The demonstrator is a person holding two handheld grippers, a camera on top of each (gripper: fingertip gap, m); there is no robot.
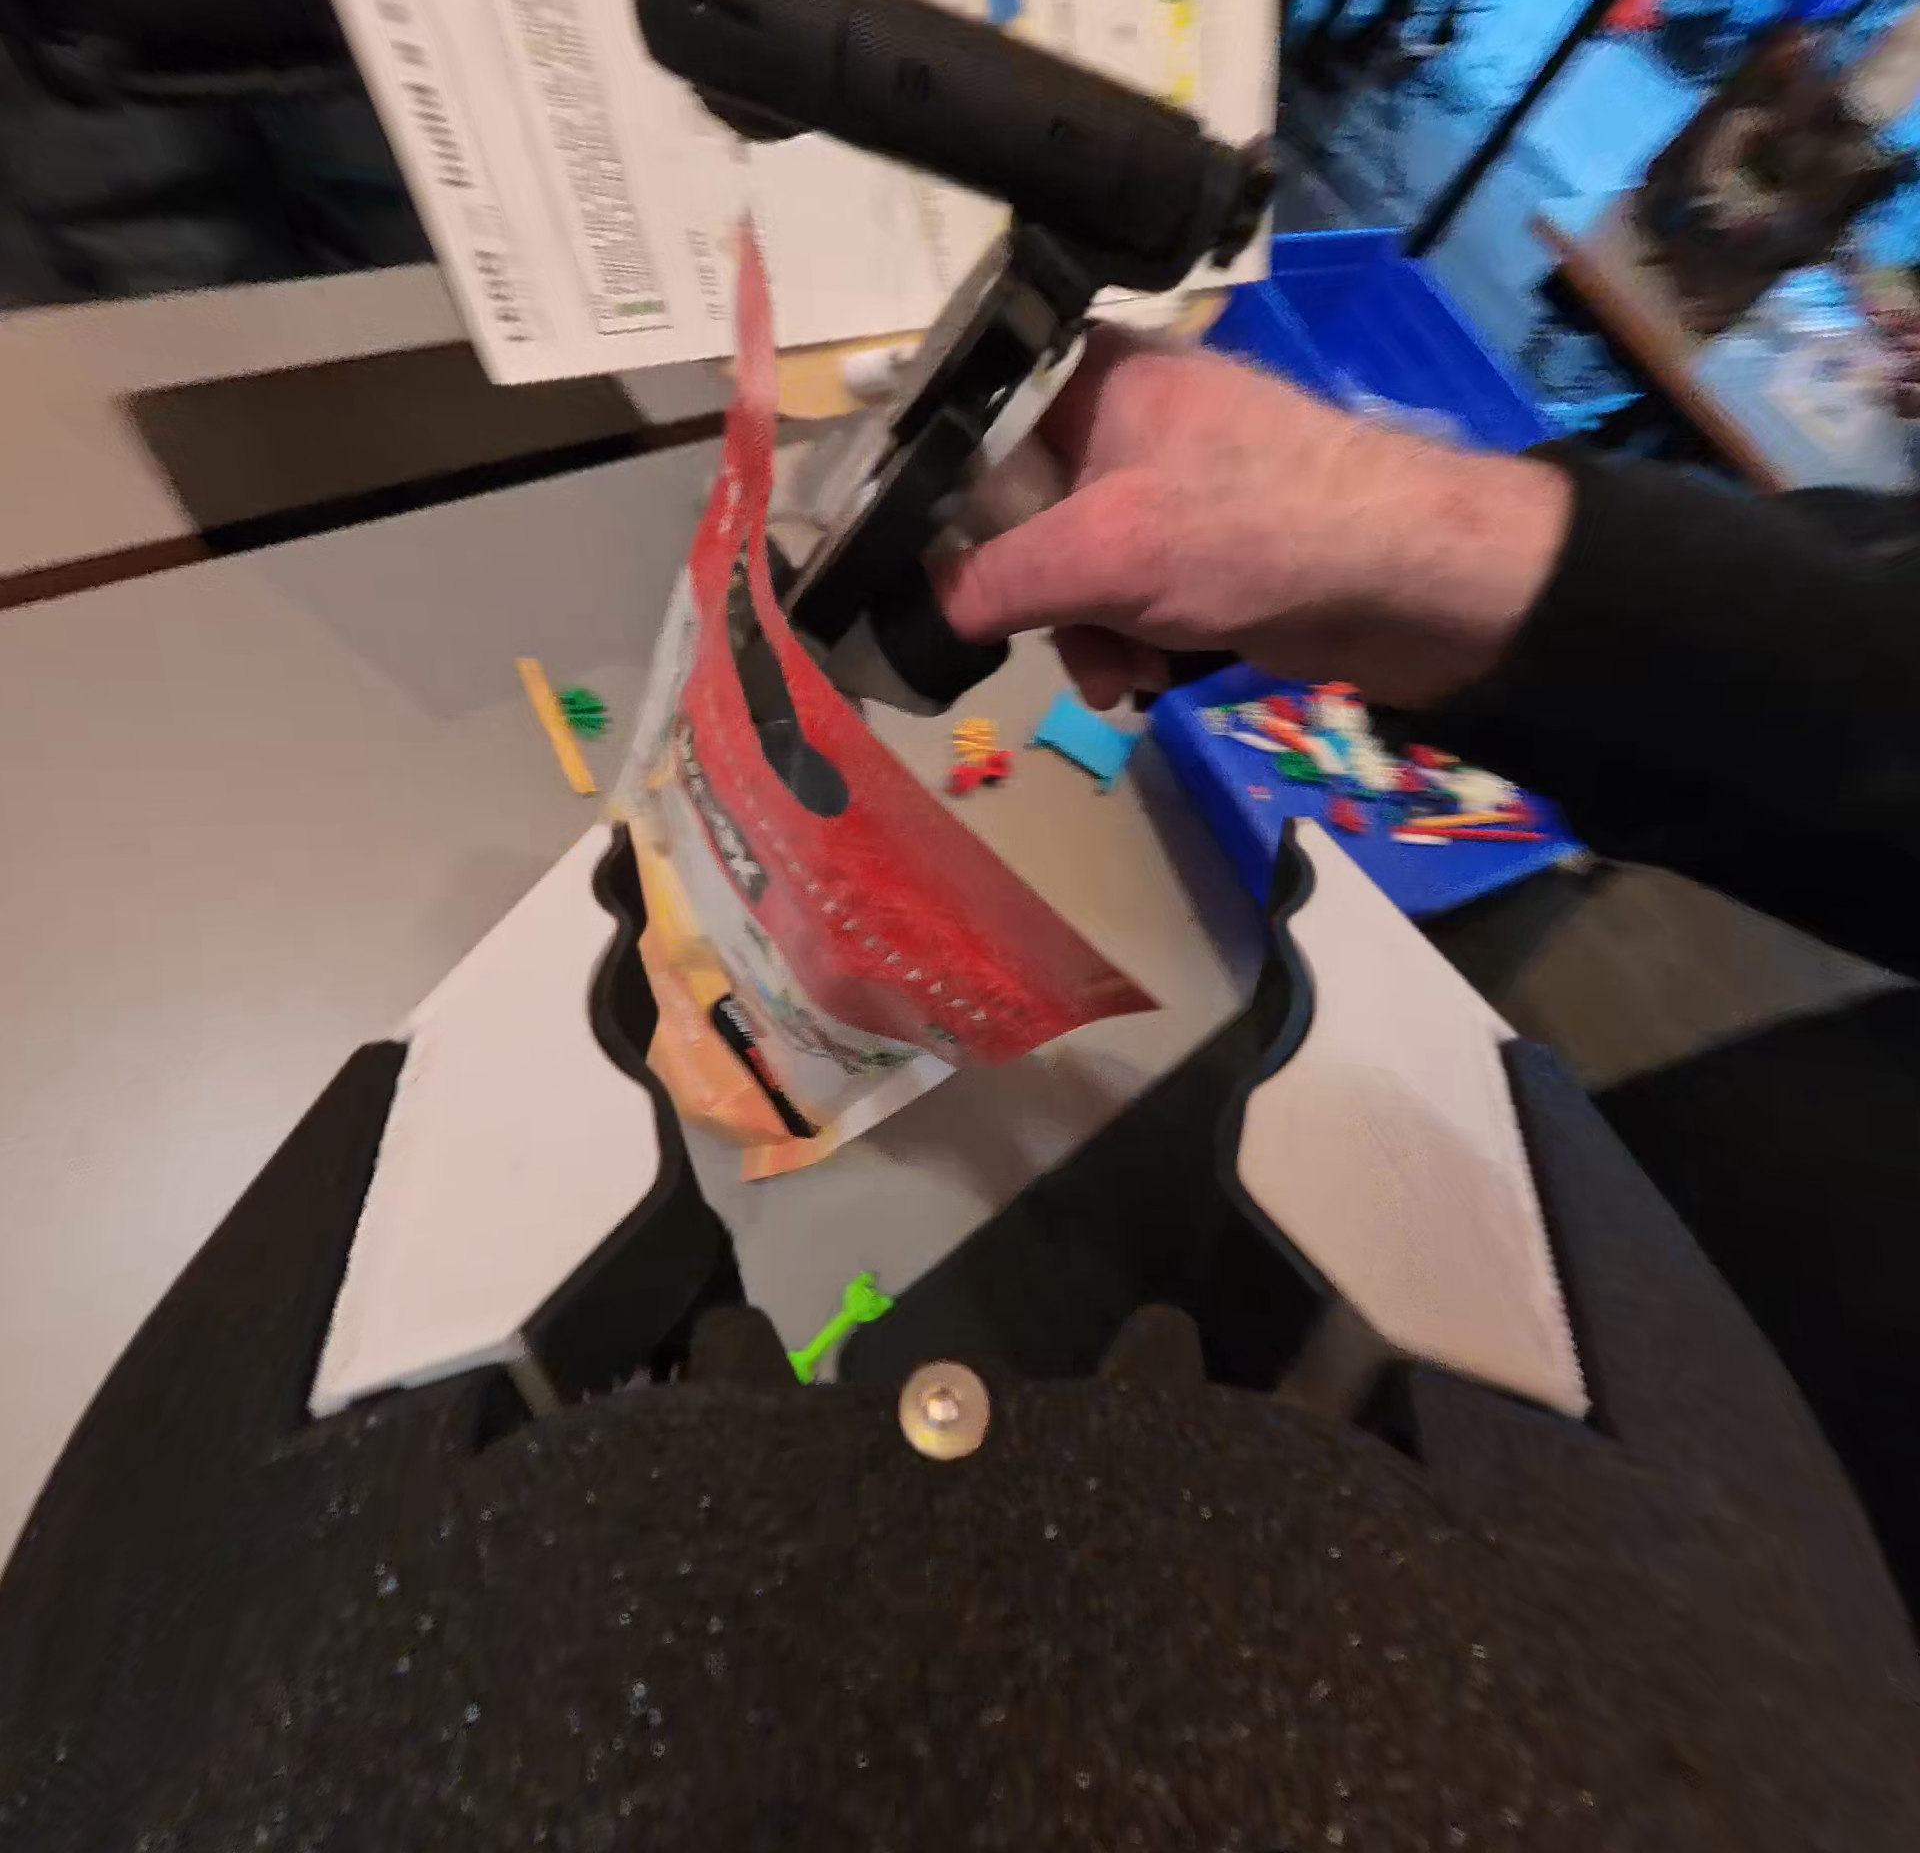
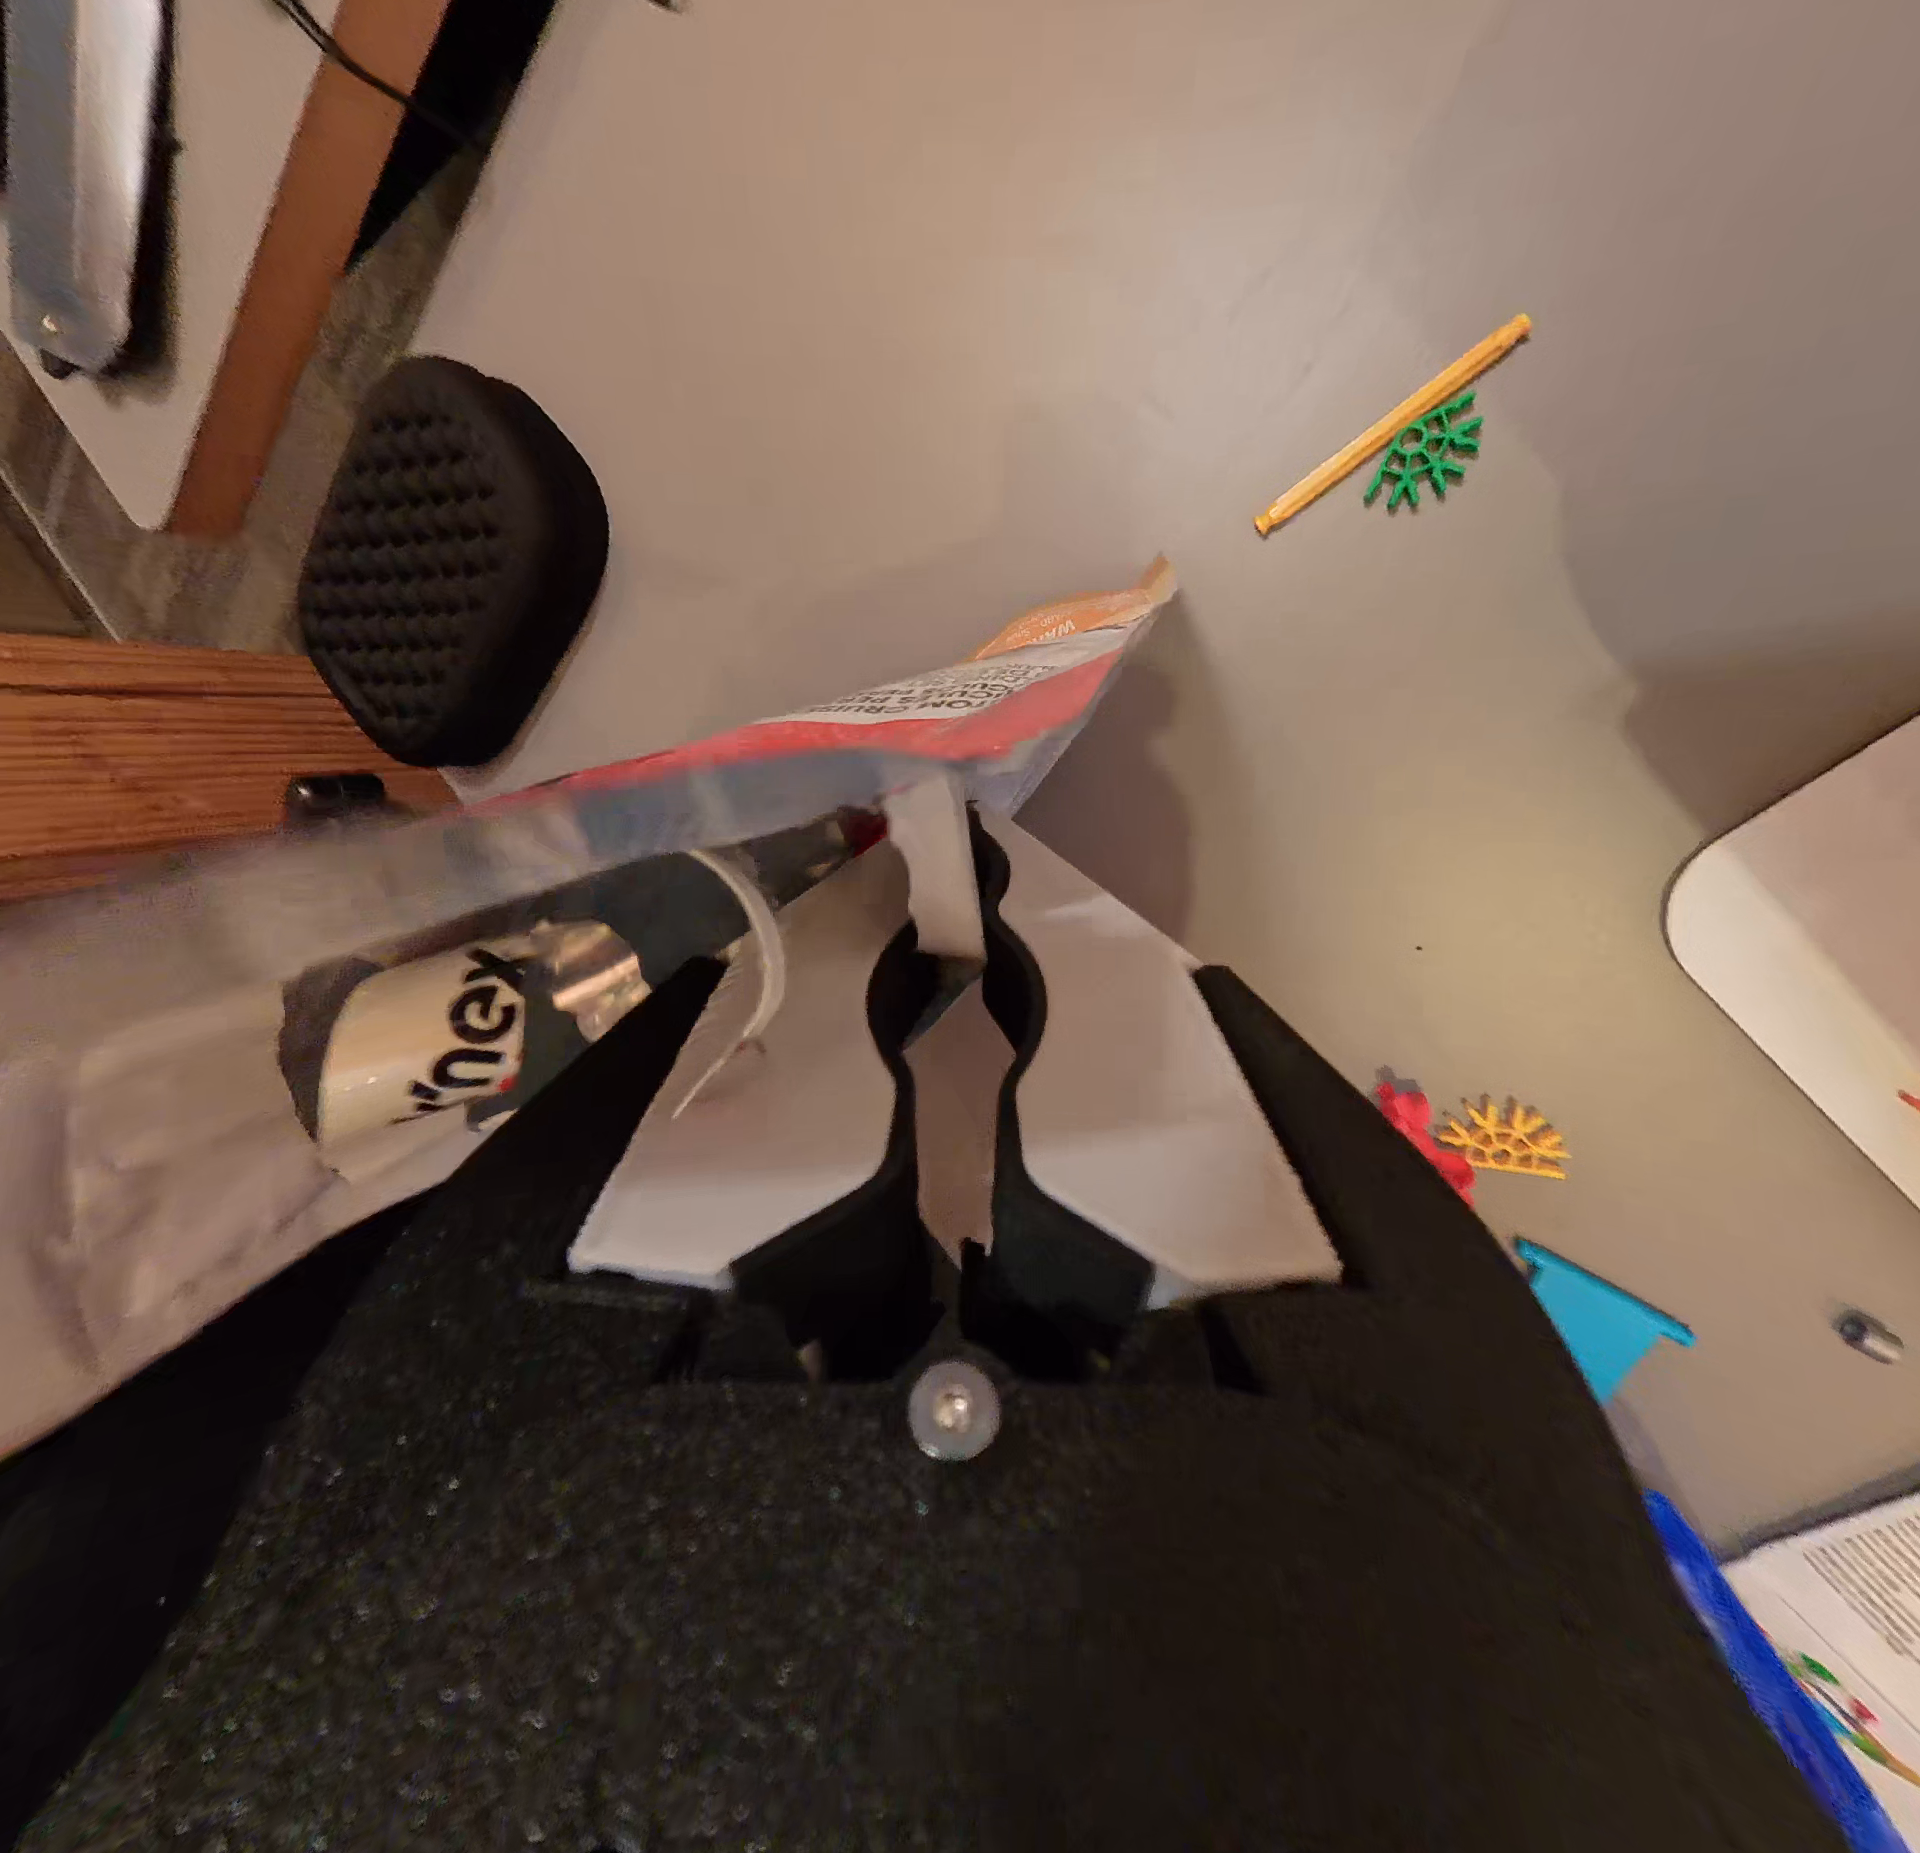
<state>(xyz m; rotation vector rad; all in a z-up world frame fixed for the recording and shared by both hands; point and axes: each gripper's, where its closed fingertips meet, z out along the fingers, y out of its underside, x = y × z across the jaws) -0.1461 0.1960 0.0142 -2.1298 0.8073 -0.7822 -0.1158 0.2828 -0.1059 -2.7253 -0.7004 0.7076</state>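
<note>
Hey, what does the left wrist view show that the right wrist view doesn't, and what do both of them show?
Only the left wrist view shows the open left gripper, a hand holding the right gripper's body, a blue bin of mixed coloured pieces, a light green piece on the table, and a propped white printed sheet.

Only the right wrist view shows the right gripper shut on the bag's edge, a black dimpled pad, and wooden boards.

Both show the red and clear plastic bag, the yellow rod beside the green connector, and the grey table.
</note>
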